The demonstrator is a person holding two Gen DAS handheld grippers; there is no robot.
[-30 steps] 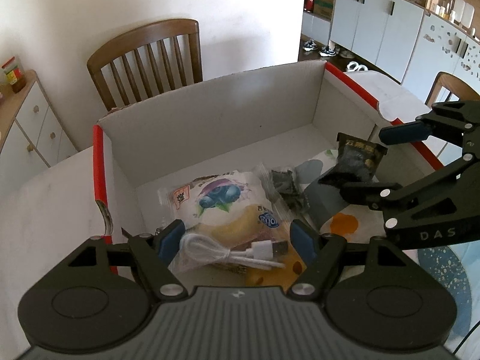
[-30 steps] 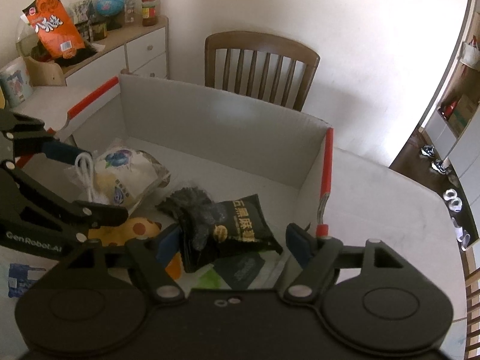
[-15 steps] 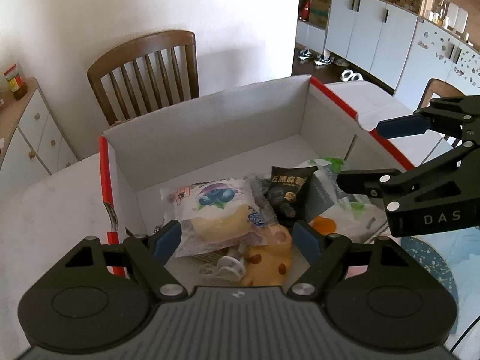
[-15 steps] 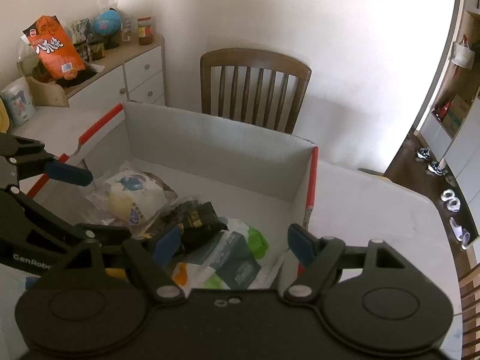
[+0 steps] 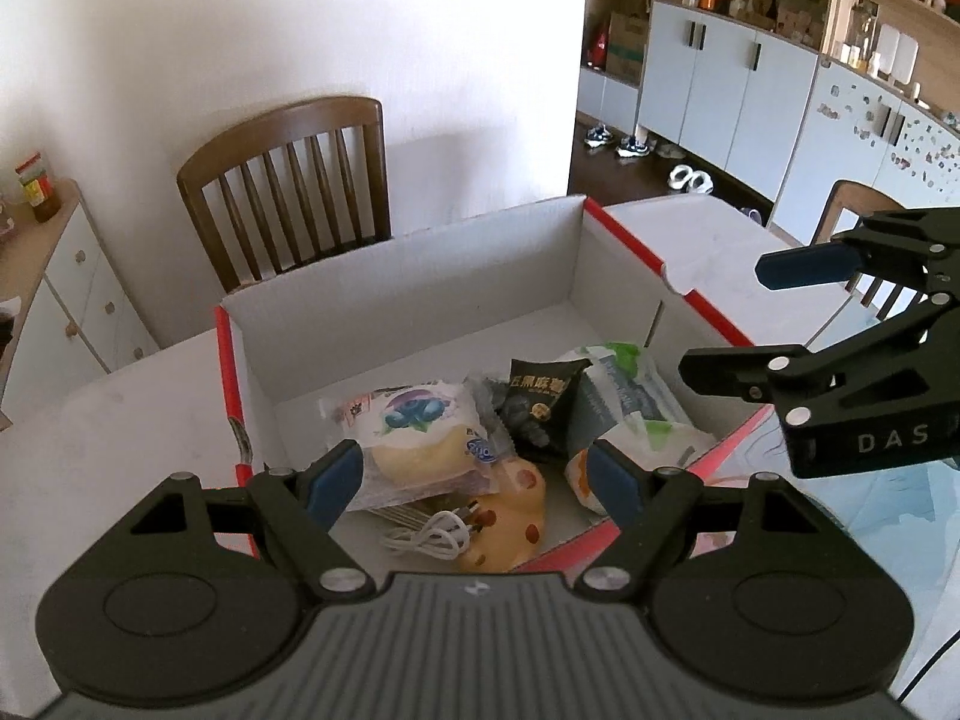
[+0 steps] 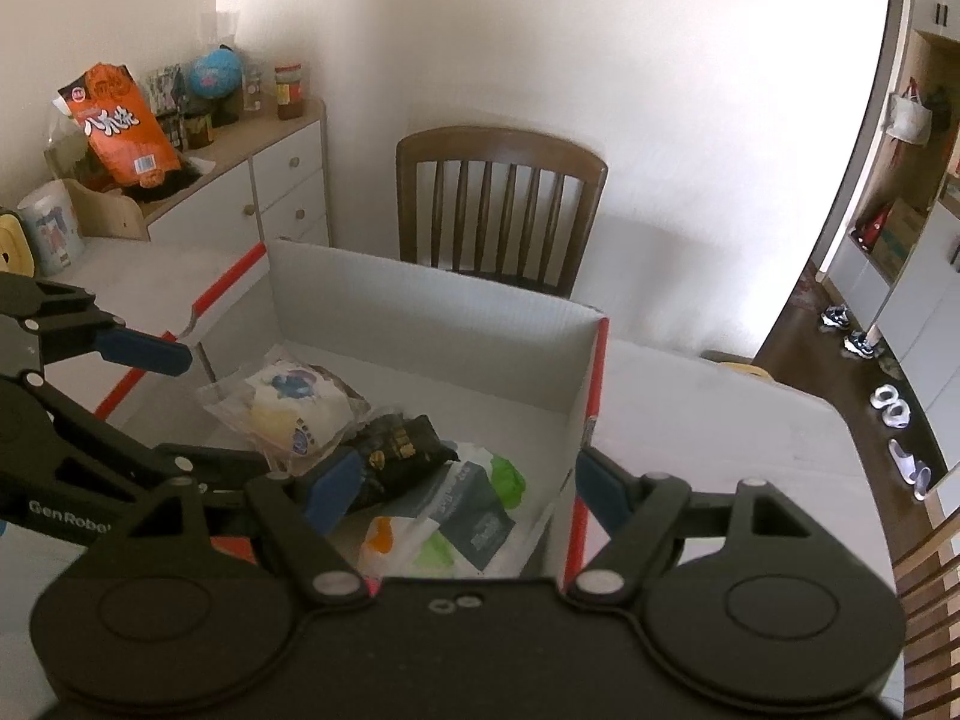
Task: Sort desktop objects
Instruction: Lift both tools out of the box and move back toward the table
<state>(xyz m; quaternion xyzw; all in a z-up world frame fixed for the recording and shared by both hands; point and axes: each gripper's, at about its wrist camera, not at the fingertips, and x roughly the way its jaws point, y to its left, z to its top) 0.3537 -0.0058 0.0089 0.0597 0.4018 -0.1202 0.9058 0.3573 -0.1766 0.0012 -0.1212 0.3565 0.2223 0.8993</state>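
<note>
Box (image 5: pixel 420 276) holds bread packet (image 5: pixel 414 438), black snack bag (image 5: pixel 540 402) and cable (image 5: pixel 429 537); both jaws released.

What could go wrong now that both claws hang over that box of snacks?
Possibly three things. The two open claws, left claw and right claw, sit close together above the cardboard box and might bump. The white cable lies in loose coils beside the yellow toy and could snag a finger. The black snack packet leans on other bags, so it may slide.

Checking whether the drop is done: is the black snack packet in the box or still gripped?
In the box. The black snack packet lies among other items inside the cardboard box; both grippers' jaws are open, empty.
</note>
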